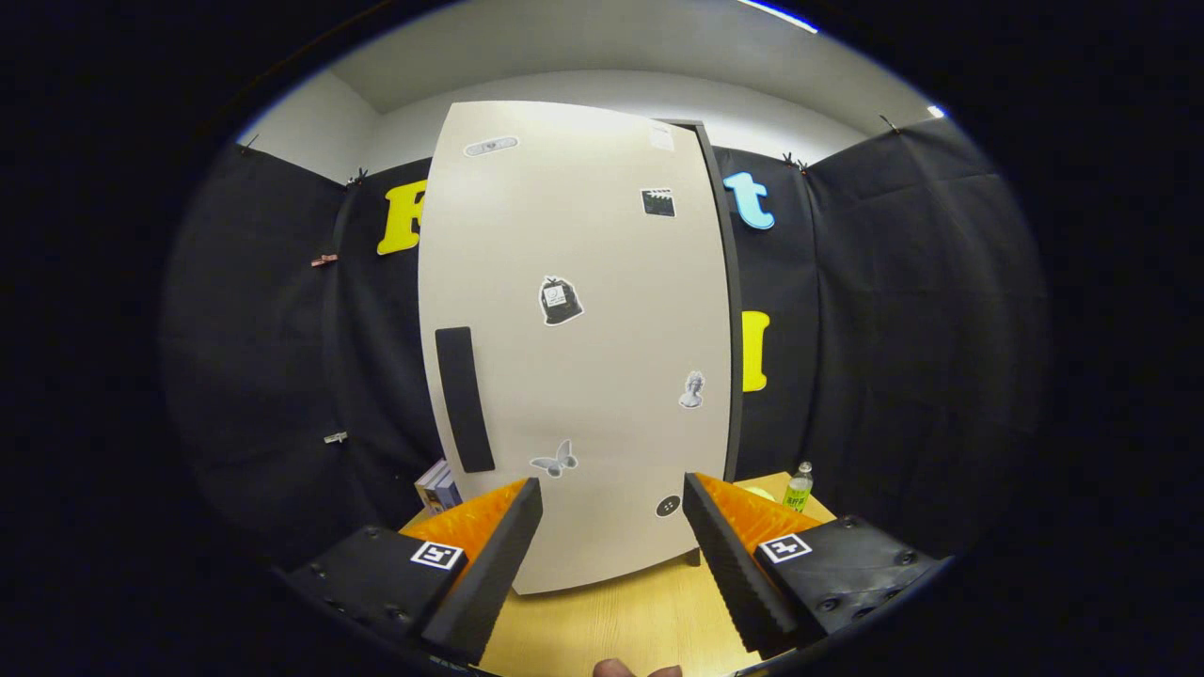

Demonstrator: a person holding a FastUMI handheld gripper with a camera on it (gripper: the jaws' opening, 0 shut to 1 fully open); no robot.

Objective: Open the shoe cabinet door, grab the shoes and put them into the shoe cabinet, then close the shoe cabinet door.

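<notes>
A tall cream shoe cabinet stands on a wooden table just ahead of my gripper. Its door is closed and carries several small stickers. A dark vertical handle sits on the door's left side, above and just beyond my left finger. My gripper is open, its fingers spread wide with nothing between them but the door's lower part beyond. The right finger points at the door's lower right corner.
The wooden table runs under the fingers. A green bottle stands right of the cabinet. A small stack of books lies left of the cabinet. A person's fingertips show at the near table edge. Black cloth walls surround the booth.
</notes>
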